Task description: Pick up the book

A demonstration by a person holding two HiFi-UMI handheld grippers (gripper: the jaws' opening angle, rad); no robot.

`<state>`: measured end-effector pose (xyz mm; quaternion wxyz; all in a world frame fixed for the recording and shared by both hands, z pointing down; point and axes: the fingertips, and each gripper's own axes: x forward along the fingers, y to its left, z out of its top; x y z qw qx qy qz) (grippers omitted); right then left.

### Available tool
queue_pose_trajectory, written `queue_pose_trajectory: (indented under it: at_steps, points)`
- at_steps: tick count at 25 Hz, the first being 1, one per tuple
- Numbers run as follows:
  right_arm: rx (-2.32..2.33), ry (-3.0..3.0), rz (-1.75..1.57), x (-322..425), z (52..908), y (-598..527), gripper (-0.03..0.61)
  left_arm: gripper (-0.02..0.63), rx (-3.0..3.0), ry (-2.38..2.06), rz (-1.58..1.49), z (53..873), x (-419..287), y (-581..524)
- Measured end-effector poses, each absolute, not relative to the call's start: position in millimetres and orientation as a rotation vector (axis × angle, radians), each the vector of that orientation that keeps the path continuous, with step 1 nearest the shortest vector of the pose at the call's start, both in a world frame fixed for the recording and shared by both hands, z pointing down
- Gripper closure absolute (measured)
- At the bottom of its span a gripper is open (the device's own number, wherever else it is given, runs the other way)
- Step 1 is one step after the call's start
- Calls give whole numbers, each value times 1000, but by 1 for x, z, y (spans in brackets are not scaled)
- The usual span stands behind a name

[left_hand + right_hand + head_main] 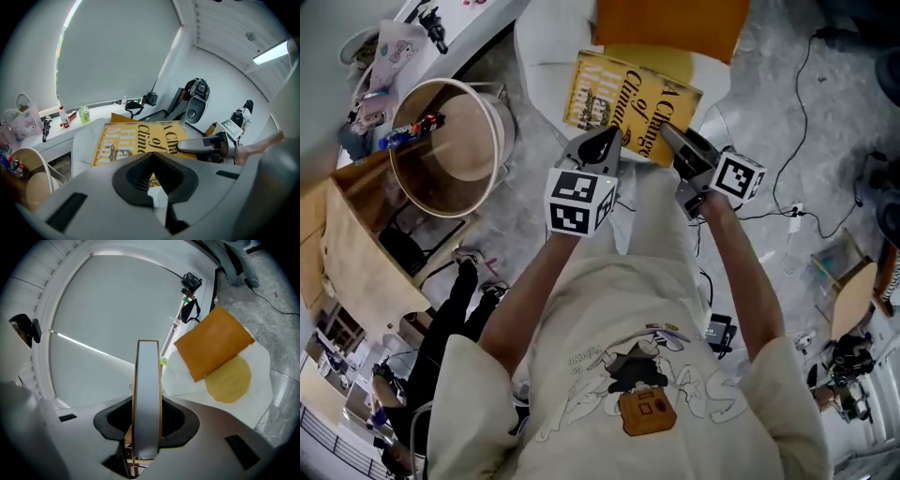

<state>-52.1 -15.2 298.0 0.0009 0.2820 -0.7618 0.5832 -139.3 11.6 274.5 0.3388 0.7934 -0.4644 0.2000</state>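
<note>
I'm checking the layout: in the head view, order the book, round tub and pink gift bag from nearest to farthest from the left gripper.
1. book, held by the left gripper.
2. round tub, off to its left.
3. pink gift bag, upper left, beyond the tub.

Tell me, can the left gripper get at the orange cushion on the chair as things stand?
Probably not right away. The left gripper is shut on the book, as the right gripper is, and the book lies between it and the orange cushion. It would have to release the book first.
</note>
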Motion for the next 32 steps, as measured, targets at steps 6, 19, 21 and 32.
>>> queue_pose_trajectory:
  at_steps: [6, 19, 21, 32]
  points:
    - [854, -2455, 1817, -74, 256, 6, 417, 607, 2054, -1243, 473, 244, -162, 35]
    - [929, -2611, 1675, -87, 166, 29, 417, 607, 2212, -1194, 420, 166, -183, 66]
    - [938, -2646, 1657, -91, 150, 32, 417, 607, 2229, -1185, 406, 151, -187, 66]
    - [1068, -2798, 1470, -109, 68, 57, 417, 607, 2327, -1194, 364, 85, -209, 80]
